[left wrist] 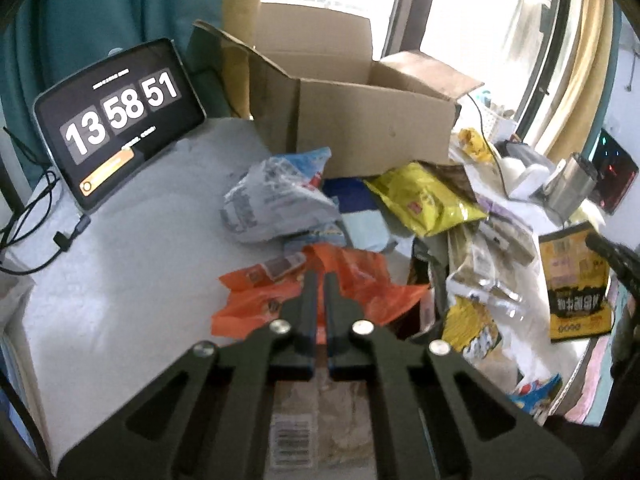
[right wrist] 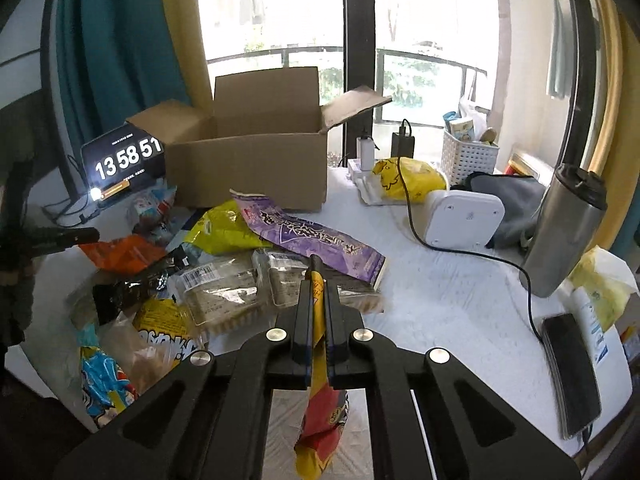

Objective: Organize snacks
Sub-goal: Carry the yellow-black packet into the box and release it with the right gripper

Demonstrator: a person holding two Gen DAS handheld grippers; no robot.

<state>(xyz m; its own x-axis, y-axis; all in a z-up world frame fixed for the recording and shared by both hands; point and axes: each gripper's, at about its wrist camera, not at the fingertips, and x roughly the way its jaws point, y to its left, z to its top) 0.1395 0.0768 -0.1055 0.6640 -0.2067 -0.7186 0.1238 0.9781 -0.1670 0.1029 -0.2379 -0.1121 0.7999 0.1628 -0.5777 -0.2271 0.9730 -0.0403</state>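
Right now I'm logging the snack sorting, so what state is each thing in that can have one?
Left gripper: shut on a brown snack packet hanging beneath it.
Right gripper: shut on a yellow-and-red snack packet, lifted off the table.
Cardboard box: upright, flaps open.
Tablet: on, propped up, showing a clock, cable plugged in.
Steel tumbler: upright, lid on.
Phone: flat, screen dark, cable attached.

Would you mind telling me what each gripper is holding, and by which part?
Left gripper: a barcoded packet, hanging below, clamped at its top edge. Right gripper: a yellow-and-red packet, by its upper edge.
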